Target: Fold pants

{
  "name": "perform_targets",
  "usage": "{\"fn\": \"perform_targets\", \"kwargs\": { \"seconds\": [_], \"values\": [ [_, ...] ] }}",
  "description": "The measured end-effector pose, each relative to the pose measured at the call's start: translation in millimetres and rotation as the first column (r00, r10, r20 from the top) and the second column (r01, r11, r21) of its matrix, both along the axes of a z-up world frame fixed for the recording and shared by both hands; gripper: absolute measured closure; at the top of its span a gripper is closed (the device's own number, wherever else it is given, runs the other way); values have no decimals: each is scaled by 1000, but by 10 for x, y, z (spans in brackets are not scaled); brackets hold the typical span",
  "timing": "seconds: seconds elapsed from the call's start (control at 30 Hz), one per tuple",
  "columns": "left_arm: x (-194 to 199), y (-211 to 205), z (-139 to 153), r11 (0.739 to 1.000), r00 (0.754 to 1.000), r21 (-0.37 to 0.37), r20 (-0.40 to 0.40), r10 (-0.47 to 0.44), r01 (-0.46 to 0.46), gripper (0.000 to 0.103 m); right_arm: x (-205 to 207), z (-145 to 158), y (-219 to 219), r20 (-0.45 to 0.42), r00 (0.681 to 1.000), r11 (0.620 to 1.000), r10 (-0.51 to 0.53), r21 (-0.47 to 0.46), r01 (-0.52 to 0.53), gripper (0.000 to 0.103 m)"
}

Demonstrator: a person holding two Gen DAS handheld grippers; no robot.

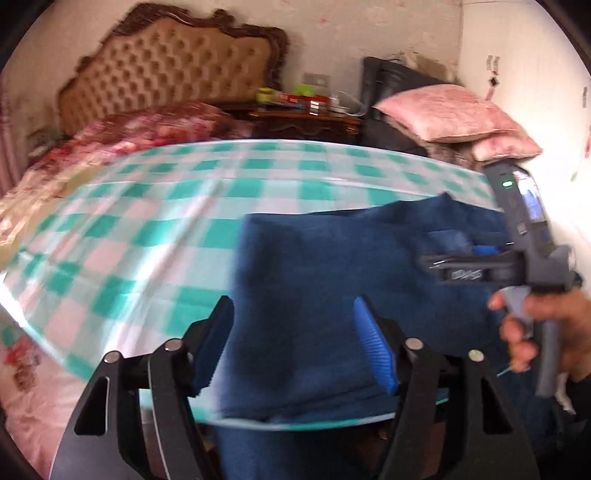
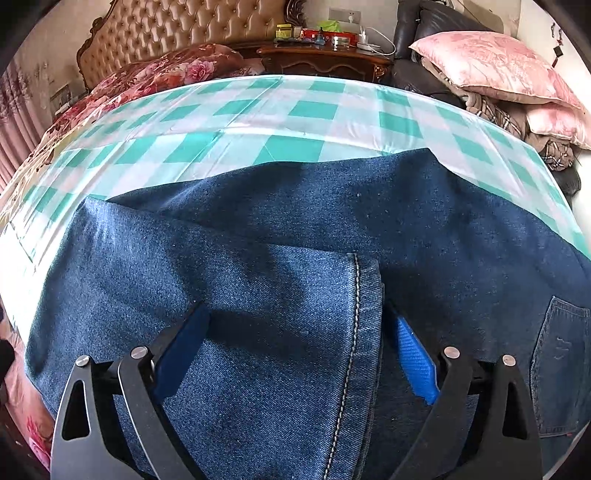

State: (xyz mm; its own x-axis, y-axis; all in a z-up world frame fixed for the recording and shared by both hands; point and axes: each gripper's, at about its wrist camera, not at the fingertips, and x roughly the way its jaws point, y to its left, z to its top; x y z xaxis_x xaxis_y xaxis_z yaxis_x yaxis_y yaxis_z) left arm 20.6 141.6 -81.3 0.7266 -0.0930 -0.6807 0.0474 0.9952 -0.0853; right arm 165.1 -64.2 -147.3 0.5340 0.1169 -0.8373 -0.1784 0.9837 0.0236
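Observation:
Dark blue denim pants [image 2: 295, 206] lie on a table with a green-and-white checked cloth [image 2: 258, 122]. One leg is folded over the rest, and its stitched hem [image 2: 356, 314] runs between my right gripper's jaws. The right gripper [image 2: 295, 350] is open; a dark gap separates the hem from its bright blue right pad [image 2: 413, 358]. A back pocket [image 2: 561, 365] shows at the lower right. In the blurred left wrist view, my left gripper [image 1: 293, 339] hangs open over the pants [image 1: 332, 266] near the table's front edge. The right gripper [image 1: 439, 264] appears there too, held by a hand [image 1: 546, 325].
Beyond the table stands a bed with a floral quilt [image 2: 166, 70] and a tufted headboard [image 2: 177, 33]. A dark wooden nightstand [image 2: 325, 59] carries several small items. Pink pillows [image 2: 491, 62] and blankets are piled on a dark chair at the right. The table's glass edge [image 1: 295, 424] is close.

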Motion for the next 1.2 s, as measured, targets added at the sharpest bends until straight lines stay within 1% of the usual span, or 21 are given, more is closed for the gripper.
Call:
{"fn": "perform_targets", "kwargs": {
  "seconds": [0.07,0.1,0.17,0.23,0.3,0.37,0.43,0.53,0.6,0.63,0.7,0.77,0.83,0.9,0.93,0.97,1.0,1.03,1.07,1.1,1.2],
  "values": [
    [76,-120,-26,1000,1000,17,-9,-6,6,22,-16,2,1,2,1000,1000,3,1,-3,12],
    [129,-205,-66,999,999,26,-31,-20,20,17,-17,1,1,3,1000,1000,4,2,-4,12],
    [214,-335,-183,999,995,15,-88,-49,51,14,-20,1,-1,5,1000,1000,5,3,-5,12],
    [256,-400,-290,998,989,5,-133,-61,62,2,-17,2,2,6,1000,1000,5,3,-5,12],
    [275,-440,-413,997,982,-4,-176,-72,73,2,-17,3,0,7,1000,1000,5,4,-5,12],
    [275,-456,-508,998,979,18,-194,-59,64,2,-17,1,4,5,1000,1000,5,3,-5,11],
    [238,-493,-516,997,983,38,-172,-58,66,2,-17,2,2,5,1000,1000,5,3,-5,11],
    [230,-490,-538,997,984,35,-166,-57,64,2,-11,15,-11,-10,1000,1000,13,9,-13,11],
    [221,-493,-541,997,985,38,-163,-55,62,2,-45,79,-67,-16,1000,1000,-25,10,25,11],
    [219,-494,-548,997,985,39,-161,-55,62,2,-131,176,-97,15,999,999,-45,11,45,11],
    [212,-494,-547,997,986,45,-156,-58,65,2,-287,318,-90,55,998,1000,-15,20,14,11],
    [218,-483,-544,997,987,41,-154,-54,61,2,-507,420,-58,74,997,1000,3,23,-5,11],
    [221,-477,-524,997,985,41,-162,-55,62,2,-655,415,-21,64,998,1000,20,17,-22,11],
    [149,-377,-428,1000,992,5,-125,-28,29,2,-720,360,2,50,999,1000,20,-13,-19,12],
    [77,-265,-338,999,996,-32,-85,-3,0,2,-735,282,12,25,999,999,21,-34,-20,18],
    [12,-157,-268,998,998,-59,-56,23,-26,2,-729,202,9,-3,1000,998,15,-55,-15,28],
    [-48,-39,-210,995,998,-82,-32,52,-55,2,-716,141,-3,-24,1000,998,9,-61,-10,31],
    [-93,54,-173,992,997,-97,-19,76,-77,6,-717,78,-31,-41,999,999,2,-48,-4,31],
    [-138,182,-143,987,994,-119,-11,105,-105,10,-738,70,-58,-29,1000,999,0,-35,-1,30],
    [-175,326,-141,979,991,-148,-17,136,-137,17,-750,73,-47,-23,1000,999,6,-47,-7,30],
    [-230,673,-285,946,974,-233,-89,208,-223,32,-765,78,-34,-20,1000,998,6,-59,-7,30]
  ]
}}
